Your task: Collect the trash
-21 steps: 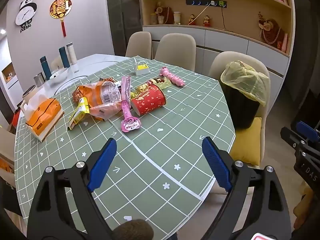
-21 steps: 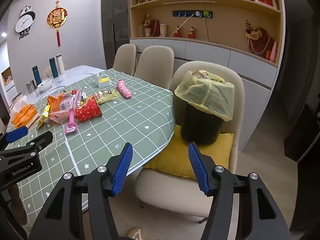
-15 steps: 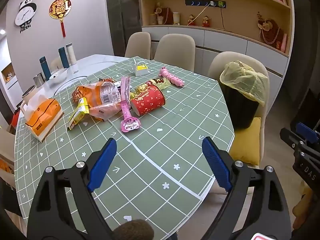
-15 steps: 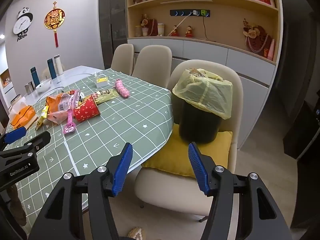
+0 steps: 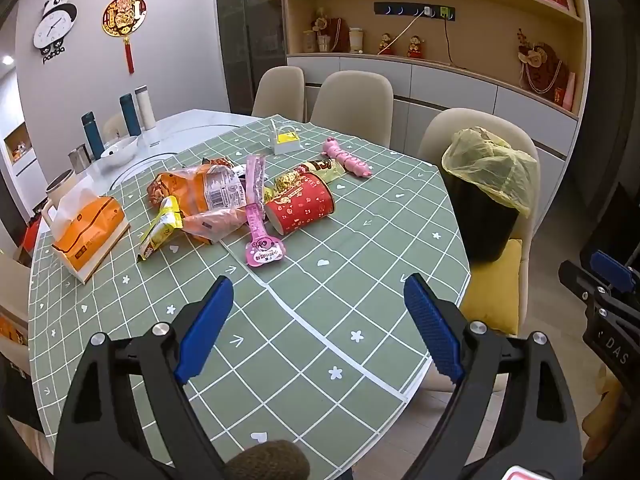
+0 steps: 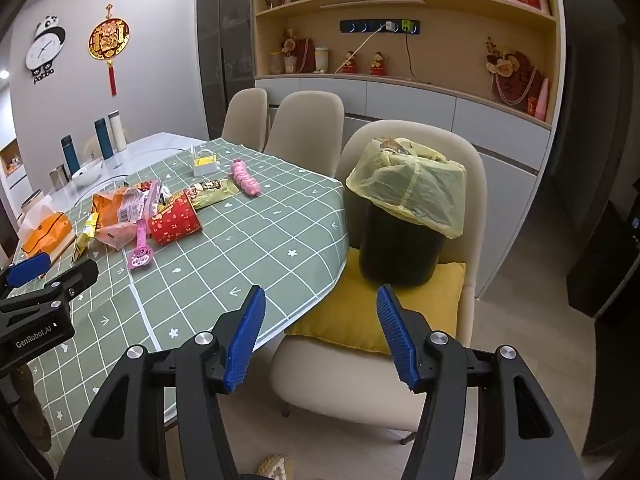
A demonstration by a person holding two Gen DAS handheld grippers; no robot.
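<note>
**Both grippers held wide over the bench edge, trash still lying on the cloth**

The left gripper [image 5: 318, 326] has its blue fingers [image 5: 204, 330] spread wide with nothing between them; it hangs above the near part of the bench [image 5: 360, 280], touching nothing. The right gripper [image 6: 320, 334] is likewise spread and holds nothing; its fingers [image 6: 244, 338] frame the bench edge and a yellow cushion [image 6: 376, 316] on a cream chair [image 6: 472, 208].

The trash lies in a loose heap toward the far left of the green checked cloth: a red paper cup [image 5: 302, 208] on its side, a pink wrapper [image 5: 260, 224] with a cartoon face just in front of it, an orange plastic bag [image 5: 204, 196] with a barcode label, a yellow packet [image 5: 160, 232] beside that, and a gold-brown wrapper [image 5: 320, 168] behind the cup. A pink toy [image 5: 348, 157] and a small white and yellow holder [image 5: 286, 140] sit farther back, apart from the heap. An orange tissue box [image 5: 88, 232] stands at the left edge.

The black bin [image 6: 400, 244], lined with a yellow bag [image 6: 412, 184], stands on the cushion just beside the bench.

Readable writing: "GenRobot.AI" on the left gripper's body in the right wrist view, "DAS" on the right gripper's body in the left wrist view, and "panda" under the panda clock [image 5: 54, 26] on the wall. Print on the wrappers is too small to read
</note>
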